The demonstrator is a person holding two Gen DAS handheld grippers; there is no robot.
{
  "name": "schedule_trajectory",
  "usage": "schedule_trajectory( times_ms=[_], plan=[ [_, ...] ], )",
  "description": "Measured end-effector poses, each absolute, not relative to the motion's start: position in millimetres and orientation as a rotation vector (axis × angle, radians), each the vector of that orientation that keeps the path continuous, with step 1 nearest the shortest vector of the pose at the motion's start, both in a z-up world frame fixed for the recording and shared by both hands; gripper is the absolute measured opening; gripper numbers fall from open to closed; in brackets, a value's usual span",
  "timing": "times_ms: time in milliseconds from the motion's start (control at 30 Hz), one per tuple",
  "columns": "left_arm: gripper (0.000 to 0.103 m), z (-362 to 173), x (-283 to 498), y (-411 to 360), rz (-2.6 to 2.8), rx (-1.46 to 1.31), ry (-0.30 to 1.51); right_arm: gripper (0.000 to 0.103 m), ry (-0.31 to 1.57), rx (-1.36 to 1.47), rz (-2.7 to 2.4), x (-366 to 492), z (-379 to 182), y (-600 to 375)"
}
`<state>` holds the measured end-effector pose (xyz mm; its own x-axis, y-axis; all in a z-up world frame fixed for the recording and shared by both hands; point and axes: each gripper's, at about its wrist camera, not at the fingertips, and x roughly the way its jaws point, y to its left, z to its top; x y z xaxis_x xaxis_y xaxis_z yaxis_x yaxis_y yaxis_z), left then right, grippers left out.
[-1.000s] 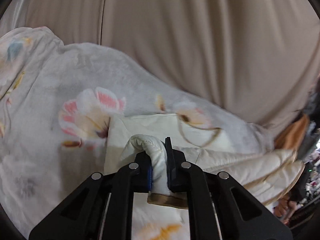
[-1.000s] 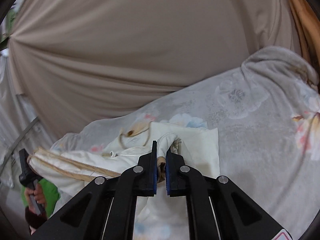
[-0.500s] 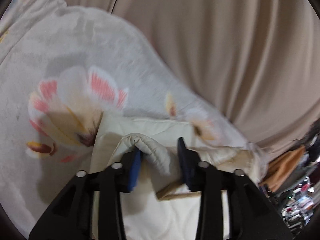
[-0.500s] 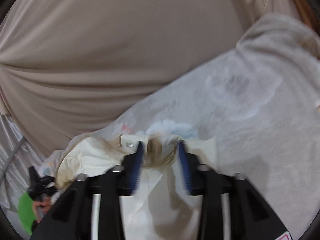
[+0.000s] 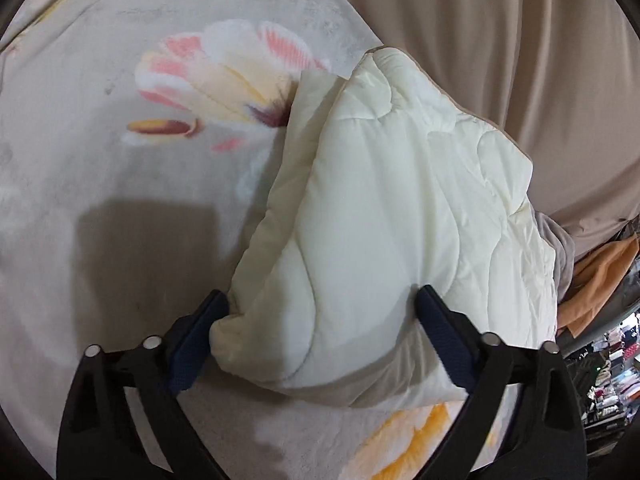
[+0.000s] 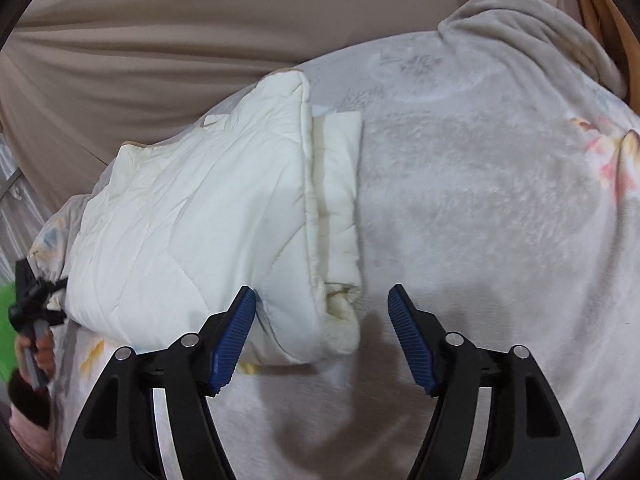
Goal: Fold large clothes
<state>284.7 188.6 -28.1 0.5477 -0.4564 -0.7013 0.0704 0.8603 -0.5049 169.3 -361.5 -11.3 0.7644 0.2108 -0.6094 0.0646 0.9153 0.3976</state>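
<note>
We cannot make out the cluttered shelves (image 5: 612, 376) right of the cream quilted garment (image 5: 400, 208), whose underside its own fold hides, and the frame edge crops the person's hand (image 6: 38, 350) left of it.

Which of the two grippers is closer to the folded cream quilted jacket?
Left. The left gripper straddles the folded cream quilted jacket, jaws opening. The right gripper has only one finger against its corner, jaws closing.
</note>
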Motion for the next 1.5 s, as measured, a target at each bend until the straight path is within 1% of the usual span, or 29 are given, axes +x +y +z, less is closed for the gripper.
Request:
schedule_trajectory(
  times_ms=[67, 133, 167, 233, 300, 400, 433, 533, 567, 600, 633, 700, 733, 767, 800, 833, 867, 967, 1067, 1100, 1133, 1167, 1200, 1233, 1267, 1333, 1400, 1467, 1500],
  plan=[
    [0.055, -23.4, 278.6, 187.1, -0.324, -0.433, 0.951, 0.014, 0.704, 0.411, 0.076, 167.7, -0.8, -356.4],
    [0.039, -9.6, 266.6, 192.8, -0.332, -0.424, 0.954, 0.009, 0.677, 0.401, 0.082, 155.5, 14.2, -352.8],
    [0.034, -4.2, 259.5, 196.2, -0.342, -0.415, 0.951, 0.008, 0.668, 0.408, 0.092, 147.2, 20.8, -352.1],
    [0.03, 7.9, 238.1, 199.3, -0.353, -0.374, 0.957, 0.007, 0.653, 0.423, 0.113, 122.9, 32.7, -349.6],
    [0.03, 8.8, 213.4, 199.7, -0.356, -0.329, 0.988, 0.007, 0.664, 0.406, 0.109, 96.5, 37.2, -342.7],
    [0.03, -3.6, 175.2, 210.1, -0.357, -0.32, 1.065, 0.007, 0.723, 0.404, 0.088, 54.7, 22.5, -336.4],
    [0.03, -11.1, 160.5, 213.5, -0.353, -0.319, 1.089, 0.007, 0.743, 0.405, 0.079, 42.8, 14.2, -335.6],
    [0.037, -29.4, 132.7, 217.8, -0.308, -0.3, 1.126, 0.01, 0.797, 0.395, 0.044, 19.9, -10.5, -332.8],
    [0.039, -29.5, 128.0, 217.6, -0.303, -0.291, 1.122, 0.015, 0.808, 0.382, 0.023, 17.5, -15.8, -333.1],
    [0.04, -25.5, 125.4, 217.6, -0.298, -0.284, 1.113, 0.024, 0.809, 0.378, 0.002, 16.1, -17.1, -334.9],
    [0.043, -19.5, 124.8, 218.4, -0.293, -0.286, 1.1, 0.026, 0.803, 0.386, -0.007, 16.7, -13.9, -337.6],
    [0.05, 2.5, 126.8, 220.5, -0.301, -0.315, 1.047, 0.026, 0.739, 0.381, -0.027, 15.9, 8.3, -341.9],
    [0.059, 19.9, 130.7, 222.0, -0.322, -0.34, 0.993, 0.03, 0.693, 0.364, -0.033, 16.4, 22.6, -342.0],
    [0.069, 32.5, 133.3, 222.2, -0.334, -0.352, 0.952, 0.044, 0.645, 0.347, -0.033, 18.7, 38.3, -341.2],
    [0.075, 48.2, 141.7, 220.2, -0.343, -0.362, 0.9, 0.06, 0.59, 0.328, -0.024, 24.3, 55.6, -339.5],
    [0.086, 59.7, 151.5, 216.1, -0.351, -0.363, 0.86, 0.066, 0.552, 0.312, -0.014, 32.2, 68.1, -337.0],
    [0.091, 67.0, 161.4, 211.4, -0.354, -0.355, 0.831, 0.07, 0.522, 0.284, -0.002, 46.0, 80.2, -332.5],
    [0.094, 72.5, 207.0, 196.1, -0.328, -0.334, 0.799, 0.077, 0.525, 0.236, 0.007, 94.7, 90.1, -322.8],
    [0.093, 46.7, 259.0, 188.0, -0.305, -0.379, 0.901, 0.078, 0.622, 0.228, -0.034, 150.0, 72.4, -316.8],
    [0.09, 33.2, 273.7, 187.0, -0.308, -0.413, 0.941, 0.077, 0.654, 0.228, -0.057, 164.7, 63.6, -317.3],
    [0.075, 24.8, 281.2, 185.0, -0.319, -0.431, 0.967, 0.074, 0.692, 0.224, -0.077, 179.0, 53.7, -317.6],
    [0.054, 14.8, 288.6, 183.8, -0.341, -0.453, 1.001, 0.059, 0.718, 0.218, -0.093, 187.8, 43.8, -316.0],
    [0.045, 10.8, 292.0, 181.1, -0.368, -0.468, 1.016, 0.033, 0.743, 0.22, -0.099, 196.1, 36.1, -313.6],
    [0.027, 11.1, 292.7, 179.0, -0.382, -0.476, 1.009, 0.018, 0.756, 0.231, -0.08, 198.5, 32.3, -310.4],
    [0.015, 11.4, 287.9, 175.9, -0.388, -0.461, 0.995, 0.01, 0.748, 0.244, -0.052, 197.7, 33.2, -306.3],
    [0.011, 27.6, 276.6, 171.7, -0.372, -0.39, 0.919, 0.009, 0.615, 0.238, -0.026, 181.1, 55.9, -298.6],
    [0.01, 51.8, 265.7, 174.0, -0.381, -0.355, 0.807, 0.008, 0.456, 0.268, 0.031, 158.7, 87.0, -299.4],
    [0.01, 64.7, 265.3, 173.7, -0.378, -0.346, 0.758, 0.008, 0.383, 0.284, 0.024, 150.8, 101.6, -303.2],
    [0.01, 64.7, 270.9, 169.2, -0.35, -0.315, 0.75, 0.008, 0.389, 0.266, -0.017, 156.8, 100.1, -305.4]
  ],
)
